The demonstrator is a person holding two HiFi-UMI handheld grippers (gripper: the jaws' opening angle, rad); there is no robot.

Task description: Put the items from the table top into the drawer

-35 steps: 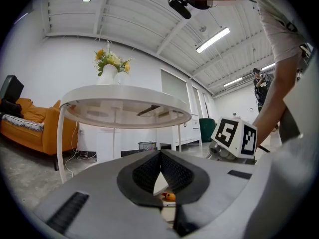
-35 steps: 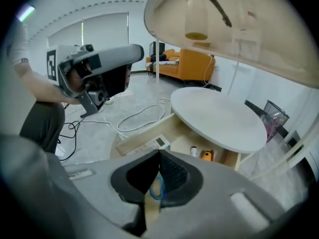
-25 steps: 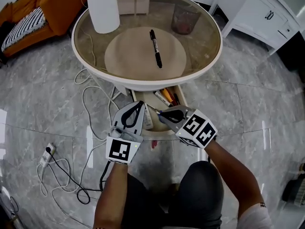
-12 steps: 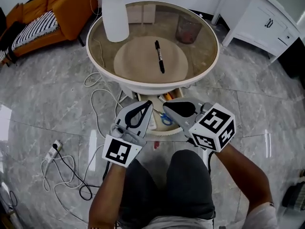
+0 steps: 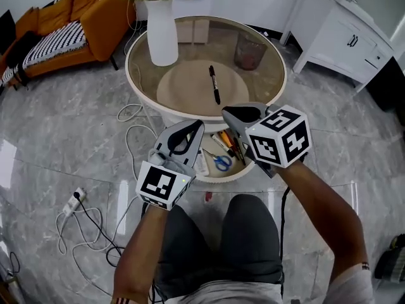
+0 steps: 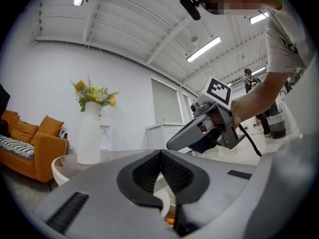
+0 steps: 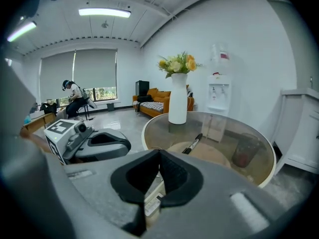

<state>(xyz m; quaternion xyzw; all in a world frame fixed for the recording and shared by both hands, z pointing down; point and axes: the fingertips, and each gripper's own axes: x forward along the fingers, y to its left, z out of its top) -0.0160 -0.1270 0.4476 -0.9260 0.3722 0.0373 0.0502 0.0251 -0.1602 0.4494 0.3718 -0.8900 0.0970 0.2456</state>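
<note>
A black marker [image 5: 214, 84] lies on the round glass table [image 5: 142, 75], also seen in the right gripper view [image 7: 192, 143]. Below the near rim the drawer [image 5: 218, 177] stands open, with blue-handled scissors [image 5: 221, 162] and several pens inside. My left gripper [image 5: 197, 125] hangs over the drawer's left side, jaws shut and empty [image 6: 160, 154]. The right gripper [image 5: 226, 113] is above the drawer's right side at the table's near edge, shut with nothing in it [image 7: 159, 152]. Both point toward the table.
A white vase [image 5: 162, 33] with flowers stands at the table's far left. A brownish cup or bin [image 5: 250, 50] shows at its far right. An orange sofa [image 5: 95, 18], a white cabinet [image 5: 345, 30] and floor cables [image 5: 82, 214] surround the table.
Both grippers have risen from in front of the drawer to table height. The right one lifted more and tipped downward. The drawer's contents now show between them.
</note>
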